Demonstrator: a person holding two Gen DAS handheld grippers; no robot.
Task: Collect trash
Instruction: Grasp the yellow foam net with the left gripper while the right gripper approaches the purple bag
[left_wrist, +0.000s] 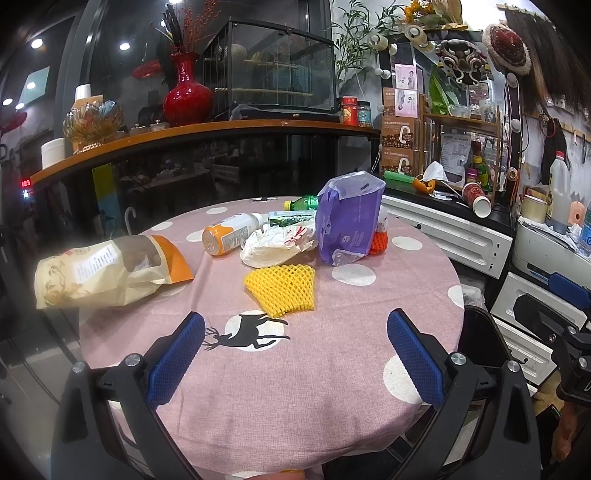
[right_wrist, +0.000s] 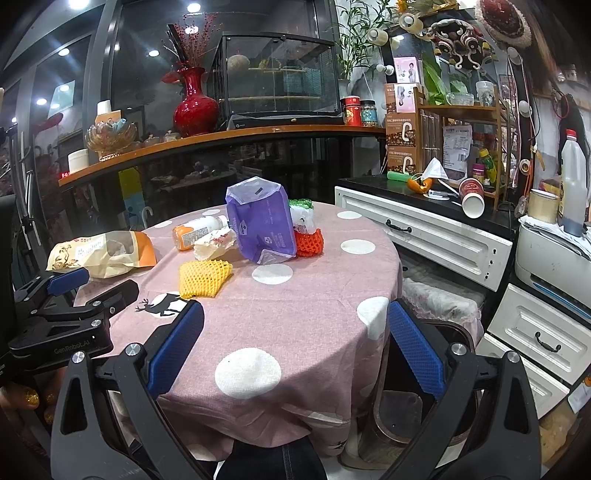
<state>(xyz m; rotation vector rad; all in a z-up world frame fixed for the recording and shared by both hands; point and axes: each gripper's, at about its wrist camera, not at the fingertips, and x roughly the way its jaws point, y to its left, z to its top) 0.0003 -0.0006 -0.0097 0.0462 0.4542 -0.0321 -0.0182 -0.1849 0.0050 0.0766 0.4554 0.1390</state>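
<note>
Both pairs of jaws stand spread wide and empty: the left gripper (left_wrist: 295, 354) hovers over the near edge of the round table (left_wrist: 332, 424), the right gripper (right_wrist: 295, 354) over its near right edge. All the trash lies ahead of the jaws on the pink, white-dotted cloth, toward the table's middle and far side. Largest, a crumpled purple plastic bag (left_wrist: 349, 218) stands slack and upright at the middle; a tan paper snack bag (left_wrist: 110, 269) with an orange end lies at the left edge, its long axis across the table. Beyond come a white, orange-ended bottle (left_wrist: 231, 232) on its side, a creased white wrapper (left_wrist: 277, 243), a green bottle (left_wrist: 303, 202) at the far edge, and an orange foam net (left_wrist: 378, 242) against the purple bag. Nearest is the soft yellow foam net (left_wrist: 282, 288), a flattened wedge of open mesh, straight ahead of the left jaws and left of the right ones, so the left gripper looks better placed.
</note>
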